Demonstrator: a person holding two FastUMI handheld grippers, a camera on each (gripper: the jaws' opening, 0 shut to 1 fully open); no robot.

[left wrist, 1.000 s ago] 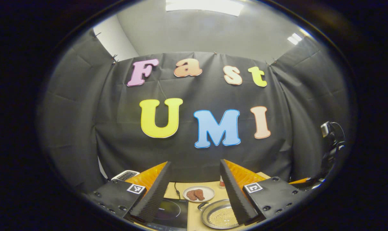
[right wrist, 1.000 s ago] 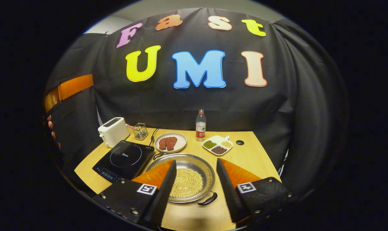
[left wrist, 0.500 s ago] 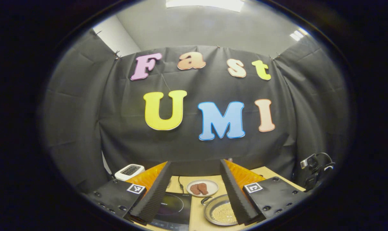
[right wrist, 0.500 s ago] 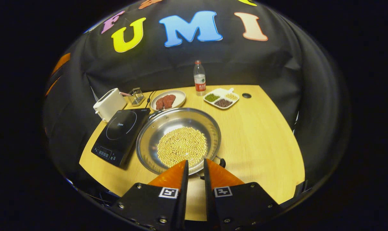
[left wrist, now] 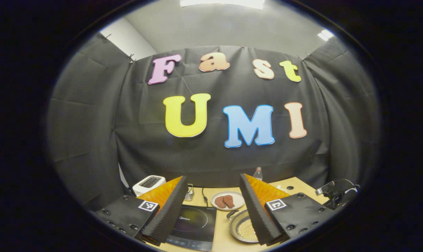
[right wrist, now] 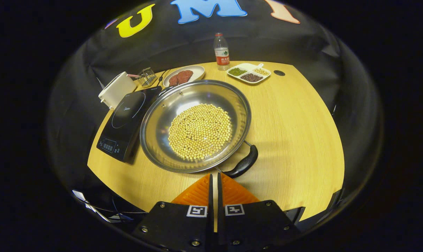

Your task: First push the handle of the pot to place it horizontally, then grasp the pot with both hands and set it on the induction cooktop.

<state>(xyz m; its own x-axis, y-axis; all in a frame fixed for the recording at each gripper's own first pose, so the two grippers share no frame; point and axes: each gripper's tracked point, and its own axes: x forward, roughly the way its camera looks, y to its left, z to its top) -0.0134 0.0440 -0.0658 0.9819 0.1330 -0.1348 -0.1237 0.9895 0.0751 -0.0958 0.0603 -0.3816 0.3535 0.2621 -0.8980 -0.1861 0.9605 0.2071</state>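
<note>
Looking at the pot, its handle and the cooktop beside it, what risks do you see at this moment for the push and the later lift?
1. The right gripper is shut, just short of the near handle; a glancing push may slip off the curved handle.
2. The pot holds loose beans; a hard push or tilted lift could spill them.
3. The pot's rim lies close to the induction cooktop; turning it may knock the cooktop.

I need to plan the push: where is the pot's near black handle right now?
In the right gripper view, the black handle sits at the pot's near right rim, just ahead of the right gripper.
</note>
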